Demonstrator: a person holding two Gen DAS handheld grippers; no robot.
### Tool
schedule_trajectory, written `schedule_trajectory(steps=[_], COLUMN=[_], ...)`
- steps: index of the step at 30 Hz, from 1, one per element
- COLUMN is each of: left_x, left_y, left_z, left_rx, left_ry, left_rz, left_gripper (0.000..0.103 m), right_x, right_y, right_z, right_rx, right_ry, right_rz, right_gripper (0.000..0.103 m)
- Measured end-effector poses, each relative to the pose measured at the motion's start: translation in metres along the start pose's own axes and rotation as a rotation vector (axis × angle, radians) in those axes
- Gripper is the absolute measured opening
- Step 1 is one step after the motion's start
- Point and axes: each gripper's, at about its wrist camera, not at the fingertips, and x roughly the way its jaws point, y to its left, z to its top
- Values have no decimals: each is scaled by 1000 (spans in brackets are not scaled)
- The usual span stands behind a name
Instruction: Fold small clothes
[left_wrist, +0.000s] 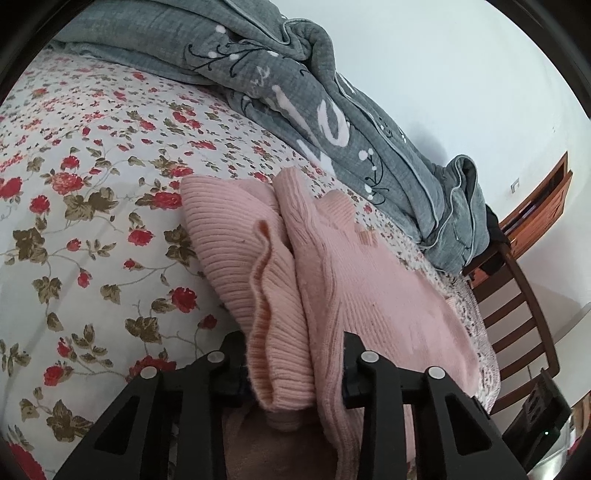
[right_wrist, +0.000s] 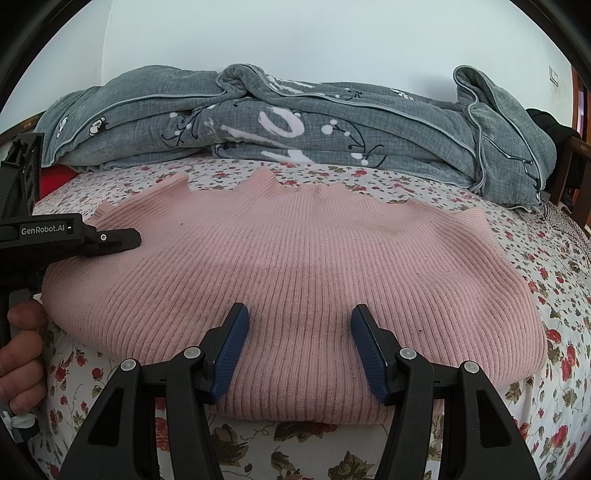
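A pink ribbed sweater (right_wrist: 295, 251) lies folded across the floral bed sheet (right_wrist: 554, 295). My right gripper (right_wrist: 299, 328) hovers at its near edge, open, with the blue pads (right_wrist: 232, 350) well apart and the flat knit showing between them. In the left wrist view the sweater (left_wrist: 369, 277) is bunched into folds that fill the gap of my left gripper (left_wrist: 291, 354), which is shut on it. The right wrist view shows that left gripper (right_wrist: 125, 238) at the sweater's left edge, held by a person's hand (right_wrist: 22, 339).
A rumpled grey quilt (right_wrist: 295, 122) runs along the far side of the bed against a white wall. A dark wooden chair (left_wrist: 517, 302) and a black device (left_wrist: 535, 417) stand past the bed's end. Something red (right_wrist: 55, 177) peeks out under the quilt at left.
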Motion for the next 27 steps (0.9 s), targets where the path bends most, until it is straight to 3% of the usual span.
schedule_trajectory(steps=[23, 27], left_x=[7, 5], left_y=[-5, -6], left_z=[-1, 0], left_rx=[2, 4], left_ry=[18, 0], left_rz=[7, 15], left_gripper=[35, 29], right_x=[0, 1], right_y=[0, 0], right_z=[0, -1], right_rx=[0, 0], right_ry=[-1, -2], right_rz=[-1, 0], right_gripper=[58, 58])
